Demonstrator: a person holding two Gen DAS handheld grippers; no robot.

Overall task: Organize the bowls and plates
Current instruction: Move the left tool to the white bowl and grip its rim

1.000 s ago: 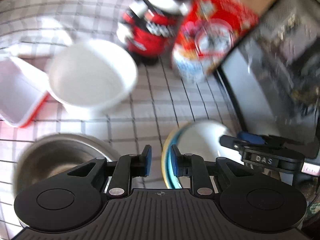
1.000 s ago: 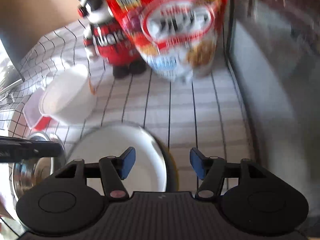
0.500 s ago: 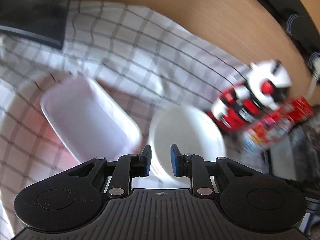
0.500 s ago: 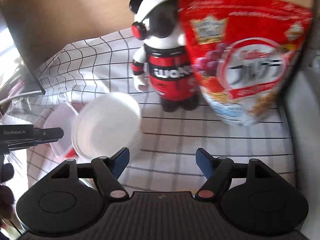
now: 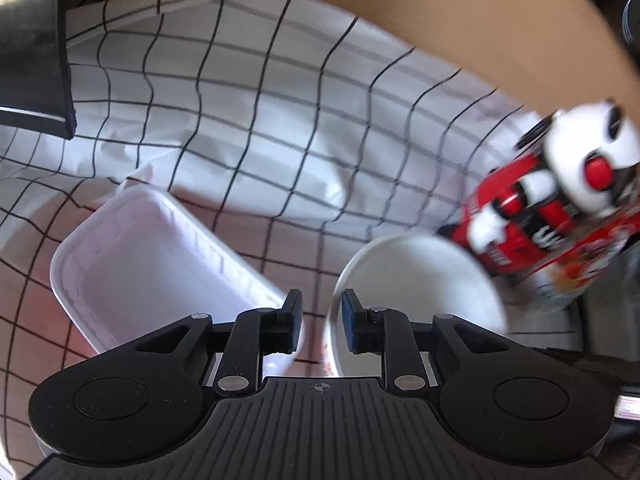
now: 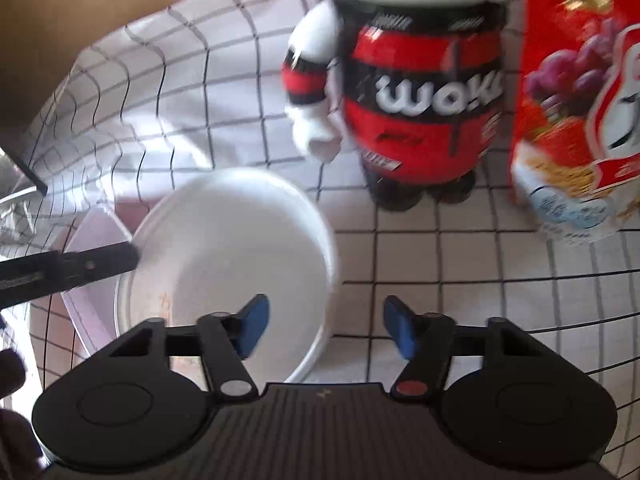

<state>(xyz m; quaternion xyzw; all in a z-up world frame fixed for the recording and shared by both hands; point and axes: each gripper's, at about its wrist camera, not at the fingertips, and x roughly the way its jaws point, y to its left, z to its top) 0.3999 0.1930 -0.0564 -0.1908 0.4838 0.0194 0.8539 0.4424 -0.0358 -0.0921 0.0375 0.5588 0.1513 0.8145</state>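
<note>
A white cloth with a black grid [image 5: 248, 128] covers the table, rumpled toward the far edge where bare wood shows. On it, at the right, stand a red cereal bag [image 6: 580, 100] and, just beside it, a bear figure in a red and black suit [image 6: 420, 92]. Nearer the grippers sits the white bowl [image 6: 232, 248], round, plain and deep, its inside bare and brightly lit, upright on the cloth in front of the figure. Touching its left side is a white rectangular tray [image 5: 132, 264] with rounded corners and a raised rim, also empty. The right gripper [image 6: 324, 330] hovers over the bowl's right rim, one blue pad inside the bowl and one outside; its jaws are closing but not yet pressing on the rim. The left gripper [image 5: 320, 320] hangs at the bowl's left rim, its narrow jaws opening, the rim at the right pad, nothing clamped.
</note>
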